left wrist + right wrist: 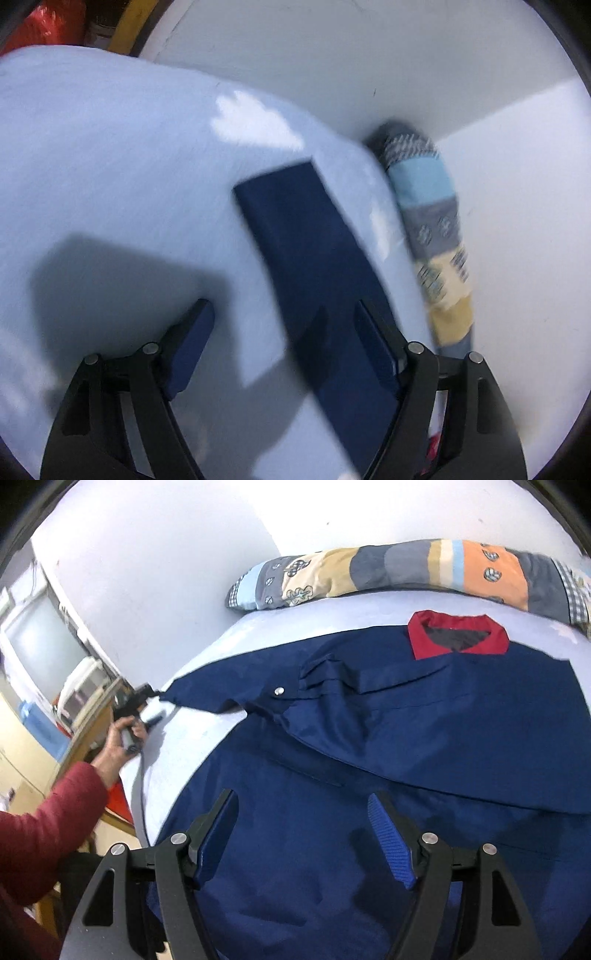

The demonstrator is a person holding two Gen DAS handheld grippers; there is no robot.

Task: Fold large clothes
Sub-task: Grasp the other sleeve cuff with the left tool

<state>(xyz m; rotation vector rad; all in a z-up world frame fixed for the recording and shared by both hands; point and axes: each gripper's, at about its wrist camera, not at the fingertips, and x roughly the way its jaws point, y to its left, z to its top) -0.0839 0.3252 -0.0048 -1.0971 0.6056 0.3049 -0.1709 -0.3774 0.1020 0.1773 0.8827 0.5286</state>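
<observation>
A navy jacket [424, 738] with a red collar [458, 637] lies spread on a light blue bed sheet [192, 746]. Its sleeve [236, 694] stretches left, and its navy cuff end [317, 258] lies in the left wrist view. My left gripper [284, 325] is open above the sheet, its right finger [373, 343] beside the sleeve; it shows far left in the right wrist view [147, 698]. My right gripper [301, 812] is open and empty over the jacket's lower body.
A patchwork pillow [406, 576] lies along the bed's far edge by the white wall [166, 554]; it also shows in the left wrist view [432, 221]. A window and furniture [48, 664] stand at the left beyond the bed edge.
</observation>
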